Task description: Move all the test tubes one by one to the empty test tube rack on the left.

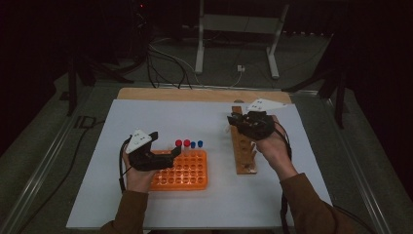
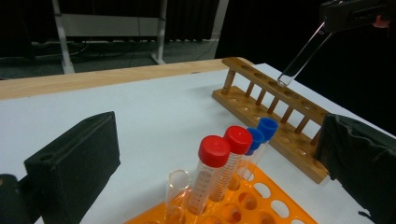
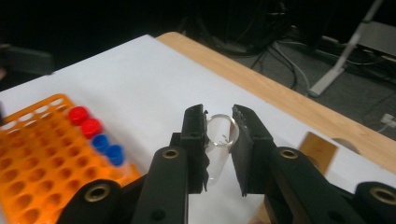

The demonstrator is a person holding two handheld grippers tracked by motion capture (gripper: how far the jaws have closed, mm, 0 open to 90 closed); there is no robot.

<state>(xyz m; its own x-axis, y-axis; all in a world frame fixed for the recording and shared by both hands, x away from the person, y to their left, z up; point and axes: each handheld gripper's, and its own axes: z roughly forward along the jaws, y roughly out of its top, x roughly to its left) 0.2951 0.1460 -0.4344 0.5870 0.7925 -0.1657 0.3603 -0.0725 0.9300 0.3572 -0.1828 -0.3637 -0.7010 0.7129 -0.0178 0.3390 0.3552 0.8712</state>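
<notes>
Glass test tube (image 3: 218, 144), clamped in our right gripper (image 3: 219, 140), could strike the wooden rack (image 2: 271, 116) if tilted; left gripper (image 2: 215, 154) hangs open.

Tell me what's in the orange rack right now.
The orange rack holds two red-capped tubes, two blue-capped tubes and one open glass tube along its far edge. The other wells in sight look empty; the left gripper covers the near-left corner.
</notes>
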